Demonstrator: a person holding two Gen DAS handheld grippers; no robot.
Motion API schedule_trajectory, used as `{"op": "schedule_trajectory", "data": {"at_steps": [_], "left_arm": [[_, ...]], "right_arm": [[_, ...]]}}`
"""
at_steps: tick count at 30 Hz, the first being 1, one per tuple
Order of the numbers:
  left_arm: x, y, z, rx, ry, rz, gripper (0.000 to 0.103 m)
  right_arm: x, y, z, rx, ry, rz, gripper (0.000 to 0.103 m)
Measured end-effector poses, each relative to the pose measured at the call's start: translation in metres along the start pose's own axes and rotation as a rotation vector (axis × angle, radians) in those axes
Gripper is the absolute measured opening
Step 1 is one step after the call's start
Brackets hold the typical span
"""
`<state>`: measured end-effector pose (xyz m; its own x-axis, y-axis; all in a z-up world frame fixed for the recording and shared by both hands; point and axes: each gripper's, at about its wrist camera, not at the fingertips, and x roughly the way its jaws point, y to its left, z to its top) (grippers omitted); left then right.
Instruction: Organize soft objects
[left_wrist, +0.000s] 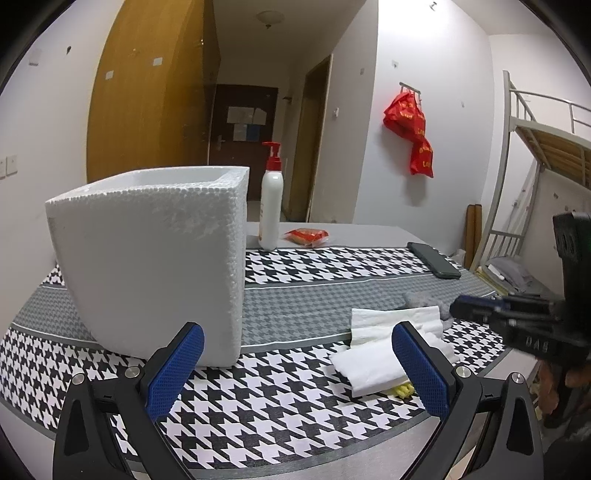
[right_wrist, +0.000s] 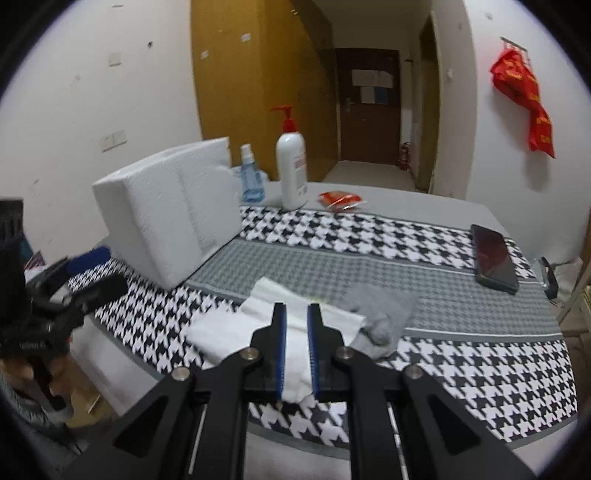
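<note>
White tissues (left_wrist: 376, 354) (right_wrist: 229, 325) lie in a loose pile on the houndstooth tablecloth (left_wrist: 295, 406), right of a white foam box (left_wrist: 147, 258) (right_wrist: 166, 214). A grey cloth (left_wrist: 419, 299) (right_wrist: 384, 310) lies crumpled against the pile's far side. Something small and yellow (left_wrist: 402, 389) peeks out from under the tissues. My right gripper (right_wrist: 295, 306) (left_wrist: 456, 308) has its jaws nearly together, with a fold of white tissue pinched between the blue pads. My left gripper (left_wrist: 297, 328) (right_wrist: 99, 271) stands wide open and empty near the table's front edge, between the box and the tissues.
At the back stand a white pump bottle (left_wrist: 271, 206) (right_wrist: 291, 170) and a blue spray bottle (right_wrist: 251, 177), with a red packet (left_wrist: 306, 236) (right_wrist: 340, 199) beside them. A dark phone (left_wrist: 434, 264) (right_wrist: 493, 258) lies at the right edge. A bunk bed (left_wrist: 535, 147) stands beyond.
</note>
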<state>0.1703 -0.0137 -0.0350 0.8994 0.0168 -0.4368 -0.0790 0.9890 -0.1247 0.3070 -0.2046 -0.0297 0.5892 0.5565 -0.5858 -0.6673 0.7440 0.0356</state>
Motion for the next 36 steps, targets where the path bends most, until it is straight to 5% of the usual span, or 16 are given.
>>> {"op": "schedule_trajectory", "data": {"at_steps": [5, 7, 9, 10, 36], "left_arm": [[-0.001, 0.005, 0.001, -0.009, -0.002, 0.012, 0.102], [-0.002, 0.009, 0.001, -0.014, -0.003, 0.019, 0.102], [-0.003, 0.013, 0.000, -0.020, -0.003, 0.024, 0.102], [-0.004, 0.015, -0.001, -0.023, 0.000, 0.026, 0.102], [-0.021, 0.051, -0.012, -0.077, 0.005, 0.031, 0.102]], "right_arm": [[0.008, 0.011, -0.007, -0.052, 0.028, 0.030, 0.015], [0.011, 0.015, -0.010, -0.075, 0.047, 0.032, 0.024], [0.016, 0.020, -0.014, -0.095, 0.061, 0.037, 0.050], [0.018, 0.022, -0.015, -0.105, 0.067, 0.048, 0.052], [0.071, 0.066, -0.022, -0.244, 0.200, 0.079, 0.052]]}}
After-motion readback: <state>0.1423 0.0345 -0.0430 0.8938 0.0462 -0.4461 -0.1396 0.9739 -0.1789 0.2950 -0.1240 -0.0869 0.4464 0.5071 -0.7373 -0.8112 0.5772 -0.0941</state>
